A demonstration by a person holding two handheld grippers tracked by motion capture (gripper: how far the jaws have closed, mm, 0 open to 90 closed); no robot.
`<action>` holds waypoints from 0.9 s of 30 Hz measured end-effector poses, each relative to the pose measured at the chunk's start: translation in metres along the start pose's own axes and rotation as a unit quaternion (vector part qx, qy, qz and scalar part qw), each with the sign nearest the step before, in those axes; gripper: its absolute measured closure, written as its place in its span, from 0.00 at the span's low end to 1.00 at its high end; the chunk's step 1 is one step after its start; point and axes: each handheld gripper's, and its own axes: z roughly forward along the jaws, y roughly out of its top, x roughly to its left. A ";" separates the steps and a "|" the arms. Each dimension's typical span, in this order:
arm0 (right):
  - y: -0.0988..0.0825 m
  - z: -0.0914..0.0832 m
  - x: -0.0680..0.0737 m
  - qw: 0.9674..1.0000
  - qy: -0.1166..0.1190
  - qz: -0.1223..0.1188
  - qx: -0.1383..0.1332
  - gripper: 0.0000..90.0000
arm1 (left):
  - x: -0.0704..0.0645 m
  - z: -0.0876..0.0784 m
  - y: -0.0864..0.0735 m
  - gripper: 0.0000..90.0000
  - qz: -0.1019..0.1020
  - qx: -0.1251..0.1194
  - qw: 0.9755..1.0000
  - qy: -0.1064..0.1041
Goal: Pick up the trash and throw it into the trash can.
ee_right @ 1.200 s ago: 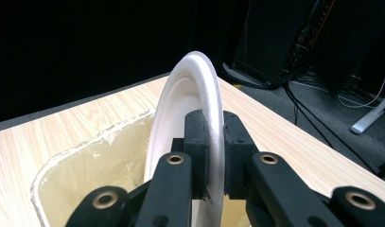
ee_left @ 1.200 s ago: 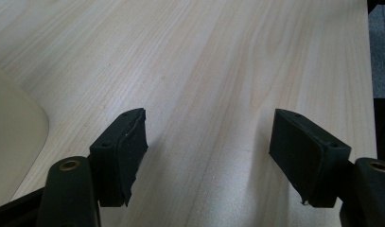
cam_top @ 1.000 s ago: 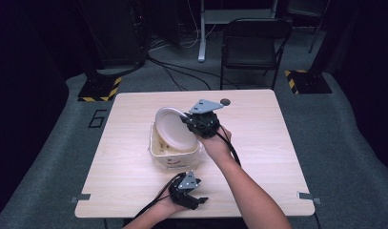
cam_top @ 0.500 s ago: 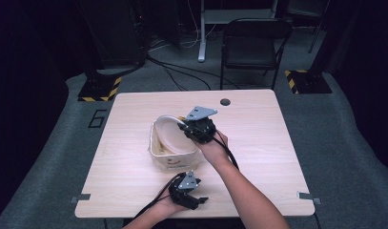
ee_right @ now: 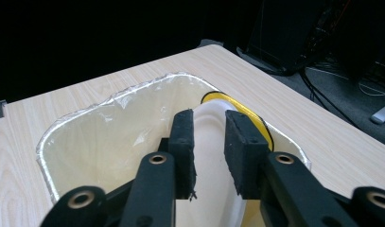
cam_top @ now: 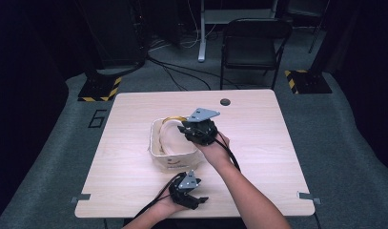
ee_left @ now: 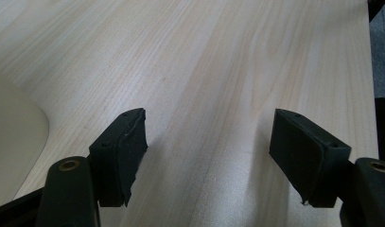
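Note:
A cream soft-sided bag (cam_top: 170,156) with a silvery lined rim (ee_right: 81,113) stands open in the middle of the wooden table (cam_top: 258,143). Inside it a white plate (ee_right: 205,109) leans on edge against a yellow-rimmed plate (ee_right: 240,105). My right gripper (ee_right: 209,124) reaches into the bag's mouth from its right side (cam_top: 186,130). Its jaws have just been opening. The white plate's edge lies between the pads, which stand clear of it. My left gripper (cam_top: 197,201) rests near the table's front edge, open with bare wood between its jaws (ee_left: 209,142).
A dark cable hole (cam_top: 225,101) is at the table's far side. A black folding chair (cam_top: 251,45) stands behind the table, and striped floor plates (cam_top: 98,88) lie on the grey carpet. The bag's cream corner (ee_left: 10,137) shows left of my left jaws.
The white plate went from tilted above the bag's rim down into the bag. My right gripper sank slightly with it and its jaws parted. The left gripper stayed still.

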 end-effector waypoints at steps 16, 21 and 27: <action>-0.005 -0.030 -0.009 1.000 -0.016 0.011 -0.016 0.72 | 0.000 0.010 0.008 0.31 0.012 -0.001 1.000 -0.013; -0.010 -0.040 -0.014 0.999 -0.025 0.014 -0.022 0.72 | 0.000 0.010 0.009 0.31 0.011 0.001 1.000 -0.015; -0.022 -0.056 -0.024 0.999 -0.043 0.021 -0.024 0.70 | 0.001 0.011 0.010 0.31 0.014 0.002 1.000 -0.013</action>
